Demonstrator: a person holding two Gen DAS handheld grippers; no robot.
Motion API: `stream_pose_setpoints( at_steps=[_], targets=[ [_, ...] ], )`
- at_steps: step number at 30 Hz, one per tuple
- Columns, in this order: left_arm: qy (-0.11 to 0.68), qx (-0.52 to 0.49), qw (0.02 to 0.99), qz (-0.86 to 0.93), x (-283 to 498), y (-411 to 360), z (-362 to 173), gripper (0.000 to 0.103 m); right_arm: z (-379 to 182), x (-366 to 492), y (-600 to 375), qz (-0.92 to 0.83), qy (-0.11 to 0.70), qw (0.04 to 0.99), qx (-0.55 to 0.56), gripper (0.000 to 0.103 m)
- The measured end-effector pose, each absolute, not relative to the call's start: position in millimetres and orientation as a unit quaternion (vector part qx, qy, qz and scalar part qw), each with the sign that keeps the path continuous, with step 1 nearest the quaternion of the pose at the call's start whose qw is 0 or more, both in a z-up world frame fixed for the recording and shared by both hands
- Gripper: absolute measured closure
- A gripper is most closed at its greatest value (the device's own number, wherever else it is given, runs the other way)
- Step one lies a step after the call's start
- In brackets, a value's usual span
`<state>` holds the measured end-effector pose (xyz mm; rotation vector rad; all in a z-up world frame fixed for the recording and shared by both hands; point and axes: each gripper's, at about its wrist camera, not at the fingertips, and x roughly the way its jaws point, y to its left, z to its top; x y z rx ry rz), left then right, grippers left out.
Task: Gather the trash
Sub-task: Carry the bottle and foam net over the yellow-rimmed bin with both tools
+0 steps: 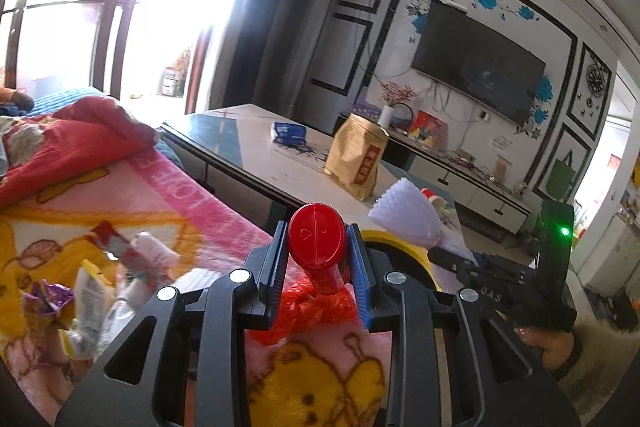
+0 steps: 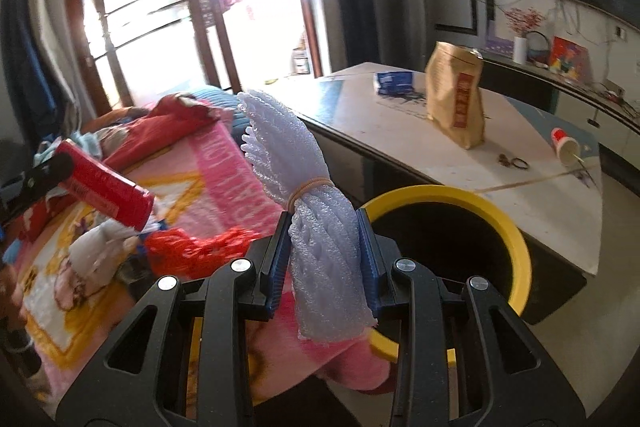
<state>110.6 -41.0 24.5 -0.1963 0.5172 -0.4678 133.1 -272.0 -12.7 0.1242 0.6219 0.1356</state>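
Two tongs, left (image 1: 318, 259) clamped on a stiff red tube (image 1: 317, 241), right (image 2: 325, 259) mid-bundle on soft, light foam netting (image 2: 316, 219), hovered beside the yellow-rimmed bin (image 2: 516, 227).

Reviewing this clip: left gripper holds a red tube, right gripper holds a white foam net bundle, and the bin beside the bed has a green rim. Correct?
Not quite: the bin's rim is yellow, as the right wrist view shows. The rest stands: the left gripper holds the red tube, the right gripper the foam net bundle.

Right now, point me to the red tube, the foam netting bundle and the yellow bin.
red tube (image 1: 317, 239): left wrist view, on its red cap.
foam netting bundle (image 2: 326, 251): right wrist view, on the stretch between the gripper pads.
yellow bin (image 2: 516, 239): right wrist view, on its yellow rim.
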Motion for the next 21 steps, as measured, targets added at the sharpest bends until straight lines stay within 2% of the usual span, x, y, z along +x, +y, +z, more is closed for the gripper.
stream_pose_setpoints(
  at_steps=[21],
  targets=[
    [0.279,-0.07,0.915,-0.283,140.3,-111.6,2.2,0.075,-38.4,153.8,-345.6,-0.03,0.343,0.93,0.131,0.078]
  ],
)
